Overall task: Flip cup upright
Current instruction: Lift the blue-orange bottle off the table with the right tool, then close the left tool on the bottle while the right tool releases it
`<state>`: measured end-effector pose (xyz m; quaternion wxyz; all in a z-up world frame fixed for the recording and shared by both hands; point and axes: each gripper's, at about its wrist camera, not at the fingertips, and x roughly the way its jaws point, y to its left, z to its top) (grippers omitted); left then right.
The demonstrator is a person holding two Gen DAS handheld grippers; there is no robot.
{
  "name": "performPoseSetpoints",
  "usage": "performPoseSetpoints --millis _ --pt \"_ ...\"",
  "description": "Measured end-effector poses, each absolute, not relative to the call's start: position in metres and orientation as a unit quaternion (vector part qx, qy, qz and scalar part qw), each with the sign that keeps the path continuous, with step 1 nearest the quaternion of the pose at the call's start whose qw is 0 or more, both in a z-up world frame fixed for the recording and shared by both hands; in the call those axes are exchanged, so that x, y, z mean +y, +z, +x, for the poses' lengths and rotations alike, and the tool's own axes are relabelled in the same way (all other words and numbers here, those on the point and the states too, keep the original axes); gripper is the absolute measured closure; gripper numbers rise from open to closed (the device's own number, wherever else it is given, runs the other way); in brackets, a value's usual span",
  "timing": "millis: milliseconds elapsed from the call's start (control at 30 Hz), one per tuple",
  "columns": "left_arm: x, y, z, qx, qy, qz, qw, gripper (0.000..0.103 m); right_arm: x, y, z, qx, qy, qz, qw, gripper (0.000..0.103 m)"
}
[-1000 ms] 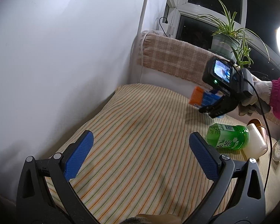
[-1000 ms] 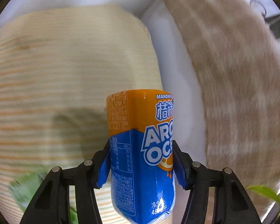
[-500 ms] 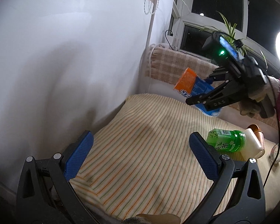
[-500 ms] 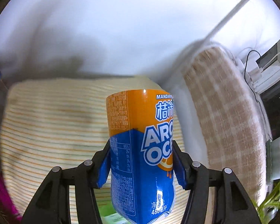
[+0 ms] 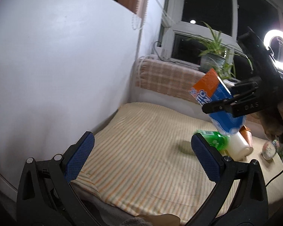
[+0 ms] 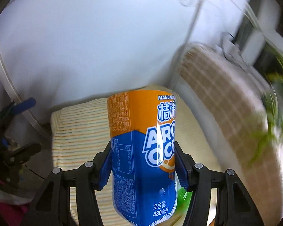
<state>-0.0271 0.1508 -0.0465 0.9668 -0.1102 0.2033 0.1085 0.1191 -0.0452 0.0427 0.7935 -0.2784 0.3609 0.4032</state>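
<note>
The right gripper pinches one tall orange-and-blue printed drink container, the cup, its two blue pads pressed against opposite sides of the blue lower band. In the left wrist view the same cup hangs in the air, tilted, orange end up and toward the wall, clear of the bedding below; a mid-body grip of this kind probably lets the wrist rotate the cup toward vertical before it is set down. The left gripper is spread wide and holds nothing; its two blue pads frame bare cloth, which suggests it is parked out of the working path.

Below both lies one cream cloth with thin orange and green stripes, covering a cushioned surface. Near its right part, beneath the raised cup, one green plastic bottle with a white base lies on its side, one copper-coloured cup sits just behind it, and one small round clear object stands near; its nature is unclear.

Further out: one tan checked blanket along the sill, one potted spider plant, one lit ring lamp, one white wall.
</note>
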Motion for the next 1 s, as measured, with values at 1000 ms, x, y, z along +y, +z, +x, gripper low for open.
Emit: performPoseSetpoints --millis 1000 --pt "0.045 -0.059 0.007 0.304 -0.058 -0.113 0.944 0.0 -0.334 -0.111 0.099 0.526 0.148 0.235 0.804 0.039"
